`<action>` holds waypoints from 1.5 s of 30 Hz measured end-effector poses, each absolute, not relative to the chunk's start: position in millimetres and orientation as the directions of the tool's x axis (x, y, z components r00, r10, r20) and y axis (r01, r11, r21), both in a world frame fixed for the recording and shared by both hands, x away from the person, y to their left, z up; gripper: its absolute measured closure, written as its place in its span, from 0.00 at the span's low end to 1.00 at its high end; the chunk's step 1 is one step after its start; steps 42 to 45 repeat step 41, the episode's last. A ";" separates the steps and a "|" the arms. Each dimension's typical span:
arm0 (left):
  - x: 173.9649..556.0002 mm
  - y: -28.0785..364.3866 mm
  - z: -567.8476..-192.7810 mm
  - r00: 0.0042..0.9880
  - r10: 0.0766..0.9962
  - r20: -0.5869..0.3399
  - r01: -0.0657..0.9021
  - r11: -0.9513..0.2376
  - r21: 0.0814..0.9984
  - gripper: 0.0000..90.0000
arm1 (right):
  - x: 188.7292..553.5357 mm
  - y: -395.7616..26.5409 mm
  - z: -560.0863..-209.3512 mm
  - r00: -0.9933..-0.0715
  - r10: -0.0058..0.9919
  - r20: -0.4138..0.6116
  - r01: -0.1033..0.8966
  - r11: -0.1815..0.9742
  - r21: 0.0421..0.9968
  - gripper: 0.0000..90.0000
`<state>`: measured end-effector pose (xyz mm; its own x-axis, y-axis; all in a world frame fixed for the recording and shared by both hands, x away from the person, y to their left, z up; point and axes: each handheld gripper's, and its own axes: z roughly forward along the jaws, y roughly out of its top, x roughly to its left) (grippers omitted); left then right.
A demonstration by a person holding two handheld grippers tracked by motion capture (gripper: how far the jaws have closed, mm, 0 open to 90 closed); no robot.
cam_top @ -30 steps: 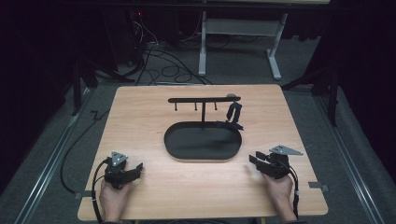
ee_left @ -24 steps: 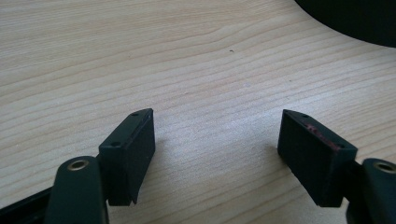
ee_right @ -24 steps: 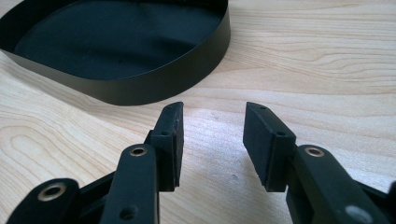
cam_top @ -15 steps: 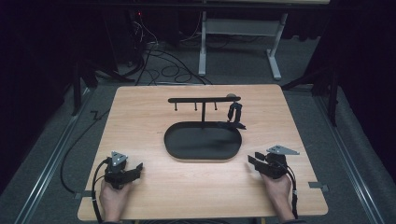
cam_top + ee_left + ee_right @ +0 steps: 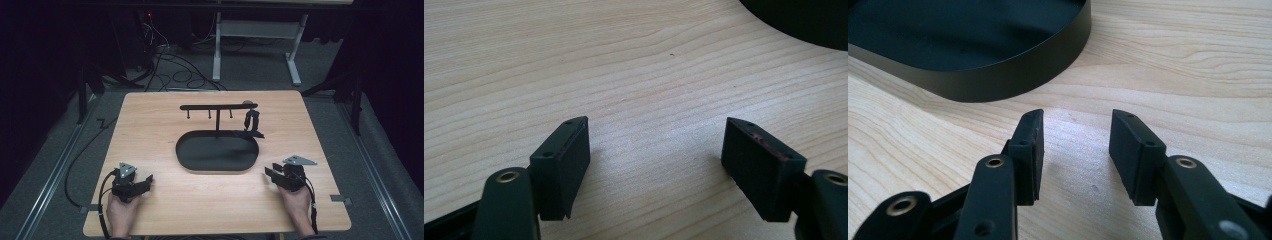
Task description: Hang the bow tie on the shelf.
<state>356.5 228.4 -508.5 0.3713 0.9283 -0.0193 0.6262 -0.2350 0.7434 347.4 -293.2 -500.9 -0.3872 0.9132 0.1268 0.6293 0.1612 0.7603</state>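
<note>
Dark curtains and grey carpet surround a pale wood counter (image 5: 150, 130), with cables (image 5: 170, 65) and a white frame (image 5: 255, 45) on the floor behind it.

At the counter's near left, the left hand (image 5: 120, 212) holds the left gripper (image 5: 145, 181) low over the wood, its grey plate (image 5: 127, 167) on top and its cable (image 5: 102, 200) looping back to the edge. Its jaws are spread wide with nothing between them; in the left gripper view the left gripper (image 5: 654, 165) frames bare wood grain, and a dark curved edge, the tray (image 5: 804, 20), cuts the top right corner.

In the middle of the counter lies a black oval tray (image 5: 216, 152), empty. Behind it stands a black rack (image 5: 218, 107): 1 post carrying 1 horizontal bar with 3 short pegs hanging beneath. A small dark object (image 5: 251, 121) hangs from the bar's right end, reaching down near the tray's far right rim; what it is cannot be told.

At the near right, the right hand (image 5: 297, 207) holds the right gripper (image 5: 269, 174), pointed left toward the tray. Its jaws stand moderately open, narrower than the left pair, and hold nothing. In the right gripper view the right gripper (image 5: 1075, 150) sits just short of the tray (image 5: 1013, 75), whose wall crosses the upper left.
</note>
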 end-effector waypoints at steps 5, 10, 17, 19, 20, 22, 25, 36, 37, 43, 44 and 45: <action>356.5 228.4 -508.5 0.371 0.929 -0.019 0.626 -0.234 0.744 0.31 | 347.9 -289.8 -501.3 -0.389 0.916 0.100 0.635 0.188 0.749 0.65; 356.5 228.4 -508.5 0.371 0.928 -0.019 0.625 -0.234 0.744 0.31 | 348.2 -287.9 -501.4 -0.392 0.916 0.080 0.637 0.207 0.743 0.64; 356.4 228.4 -508.5 0.371 0.928 -0.019 0.625 -0.235 0.744 0.31 | 346.8 -283.6 -501.4 -0.397 0.917 0.039 0.629 0.240 0.740 0.63; 356.4 228.4 -508.5 0.372 0.928 -0.019 0.626 -0.235 0.743 0.31 | 346.2 -281.1 -501.6 -0.402 0.916 0.013 0.621 0.262 0.739 0.61; 356.4 228.3 -508.5 0.371 0.928 -0.019 0.626 -0.235 0.744 0.31 | 346.2 -281.1 -501.6 -0.402 0.916 0.013 0.621 0.262 0.739 0.61; 356.3 228.3 -508.5 0.372 0.928 -0.020 0.626 -0.235 0.743 0.31 | 345.6 -278.8 -501.7 -0.409 0.912 -0.011 0.615 0.285 0.735 0.57; 356.3 228.3 -508.5 0.374 0.927 -0.019 0.625 -0.237 0.743 0.31 | 345.8 -279.2 -501.9 -0.413 0.911 -0.014 0.615 0.290 0.734 0.54; 356.3 228.3 -508.5 0.374 0.927 -0.018 0.625 -0.237 0.743 0.31 | 345.4 -278.9 -501.9 -0.414 0.910 -0.012 0.616 0.289 0.733 0.53; 356.3 228.3 -508.5 0.374 0.927 -0.018 0.625 -0.237 0.743 0.31 | 345.4 -278.9 -501.8 -0.413 0.911 -0.012 0.616 0.289 0.732 0.53; 356.3 228.2 -508.5 0.373 0.927 -0.019 0.626 -0.236 0.743 0.31 | 345.4 -278.9 -501.8 -0.414 0.910 -0.011 0.616 0.289 0.732 0.53; 356.3 228.2 -508.5 0.373 0.927 -0.019 0.626 -0.236 0.743 0.31 | 345.4 -278.9 -501.8 -0.414 0.910 -0.011 0.616 0.289 0.732 0.53; 356.3 228.2 -508.5 0.373 0.927 -0.019 0.626 -0.236 0.743 0.31 | 345.4 -278.9 -501.8 -0.414 0.910 -0.011 0.616 0.289 0.732 0.53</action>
